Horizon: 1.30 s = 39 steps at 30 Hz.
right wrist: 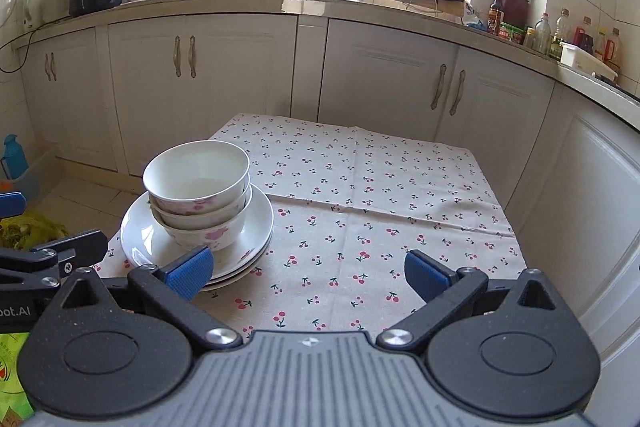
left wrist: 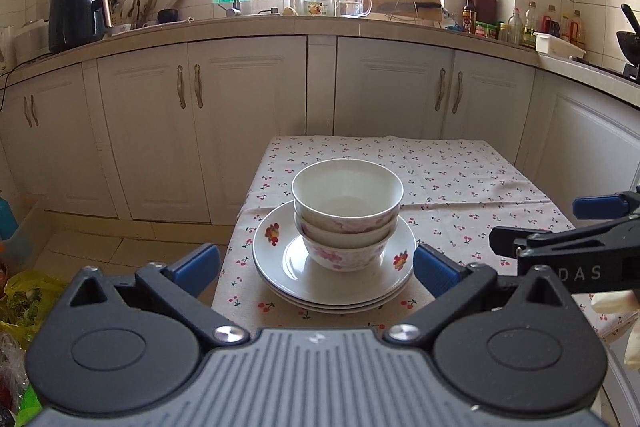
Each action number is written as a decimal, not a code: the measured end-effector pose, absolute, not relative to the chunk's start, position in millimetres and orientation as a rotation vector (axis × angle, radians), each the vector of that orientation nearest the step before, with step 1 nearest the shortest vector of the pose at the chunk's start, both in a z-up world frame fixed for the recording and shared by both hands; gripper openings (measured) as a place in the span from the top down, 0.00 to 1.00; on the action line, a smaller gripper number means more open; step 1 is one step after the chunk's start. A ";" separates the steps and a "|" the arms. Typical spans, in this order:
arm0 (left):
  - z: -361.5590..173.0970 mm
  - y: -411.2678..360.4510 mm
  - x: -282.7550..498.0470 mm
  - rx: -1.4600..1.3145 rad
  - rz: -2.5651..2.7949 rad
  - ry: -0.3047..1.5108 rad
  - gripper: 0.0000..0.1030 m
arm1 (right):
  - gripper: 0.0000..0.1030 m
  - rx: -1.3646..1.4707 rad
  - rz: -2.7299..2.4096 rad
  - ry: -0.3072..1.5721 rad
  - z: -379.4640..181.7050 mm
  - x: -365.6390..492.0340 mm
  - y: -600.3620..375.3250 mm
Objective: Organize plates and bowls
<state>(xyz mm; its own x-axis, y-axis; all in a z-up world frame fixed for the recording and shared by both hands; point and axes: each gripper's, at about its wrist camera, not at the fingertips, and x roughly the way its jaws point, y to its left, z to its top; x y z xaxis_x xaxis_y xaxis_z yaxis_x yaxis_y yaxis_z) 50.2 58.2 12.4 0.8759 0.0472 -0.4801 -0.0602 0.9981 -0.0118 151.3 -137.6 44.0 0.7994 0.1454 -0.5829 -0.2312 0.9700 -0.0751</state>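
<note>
Three white bowls with pink flowers (left wrist: 346, 215) (right wrist: 200, 195) are nested upright on a stack of white plates (left wrist: 280, 267) (right wrist: 138, 231) at the near left of the cherry-print table (left wrist: 460, 187) (right wrist: 380, 195). My left gripper (left wrist: 316, 267) is open just in front of the plates, its blue pads (left wrist: 196, 267) on either side of the stack and apart from it. The right gripper (right wrist: 308, 273) is open above the cloth to the right of the stack, nothing between its fingers. It also shows at the right edge of the left wrist view, the right gripper (left wrist: 560, 227).
White kitchen cabinets (left wrist: 248, 131) run close behind the table, and their counter carries an air fryer (left wrist: 76, 13), a sink tap, jars, a cutting board and bottles. Bags lie on the floor at the left (left wrist: 24, 299). A gloved hand (left wrist: 616, 303) holds the right tool.
</note>
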 end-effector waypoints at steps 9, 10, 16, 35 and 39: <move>13.9 55.2 47.1 -0.037 0.043 0.471 0.01 | 0.00 -0.141 0.208 0.556 49.1 144.9 -137.2; 14.0 55.2 46.6 -0.037 0.043 0.471 0.01 | 0.00 -0.141 0.207 0.555 49.5 144.7 -137.0; 15.6 54.6 44.3 -0.043 0.041 0.463 0.01 | 0.00 -0.135 0.206 0.546 51.6 141.6 -137.8; 20.9 51.6 39.1 -0.043 0.046 0.445 0.01 | 0.00 -0.130 0.193 0.518 57.2 134.3 -140.4; 21.4 51.3 38.0 -0.046 0.046 0.441 0.01 | 0.00 -0.131 0.190 0.511 58.4 132.4 -140.1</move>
<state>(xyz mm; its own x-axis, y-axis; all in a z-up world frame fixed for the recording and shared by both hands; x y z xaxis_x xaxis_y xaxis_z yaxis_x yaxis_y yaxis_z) 38.0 51.3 21.4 0.9032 0.0343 -0.4279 -0.0541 0.9980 -0.0342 132.4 -140.1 58.4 0.8552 0.1476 -0.4968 -0.2127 0.9741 -0.0767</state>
